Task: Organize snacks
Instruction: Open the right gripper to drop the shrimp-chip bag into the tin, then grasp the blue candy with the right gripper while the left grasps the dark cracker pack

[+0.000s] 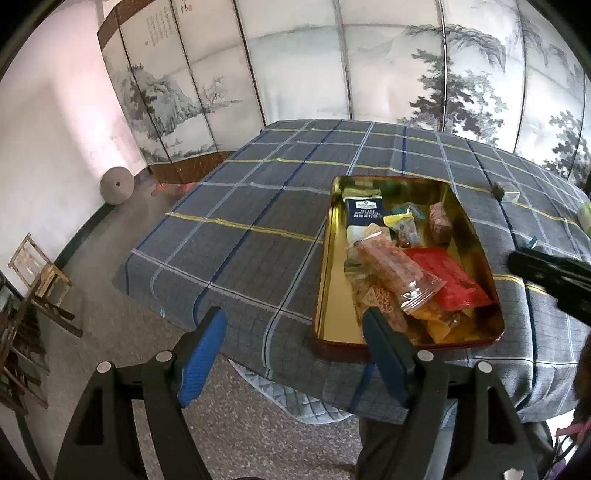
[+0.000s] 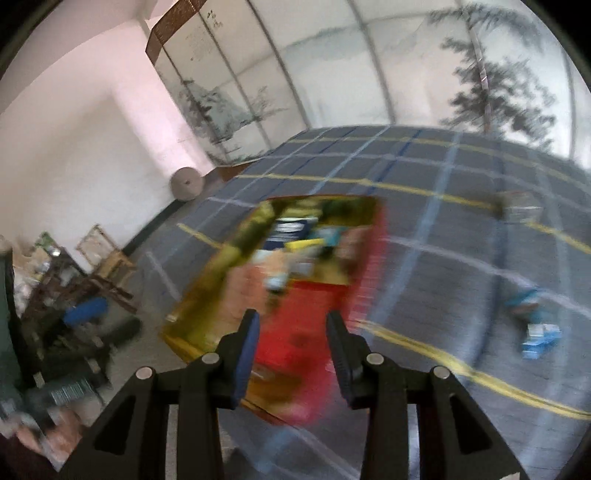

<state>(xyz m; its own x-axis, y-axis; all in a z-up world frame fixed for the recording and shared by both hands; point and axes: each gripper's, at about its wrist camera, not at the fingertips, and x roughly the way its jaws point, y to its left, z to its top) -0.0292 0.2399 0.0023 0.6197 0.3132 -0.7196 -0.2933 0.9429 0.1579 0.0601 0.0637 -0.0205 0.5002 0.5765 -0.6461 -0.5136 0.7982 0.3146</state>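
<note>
Most snacks already lie heaped in the gold tin [image 1: 476,236] on the table [image 1: 258,206]; a few packets [image 2: 541,334] remain on the cloth to its right. Both the left hand-held gripper [image 1: 295,332] and the right hand-held gripper [image 2: 291,332] stand apart, empty.

Calligraphy columns on folding screen [image 1: 159,27], white print on dark blue packet [image 1: 364,214], neither legible
</note>
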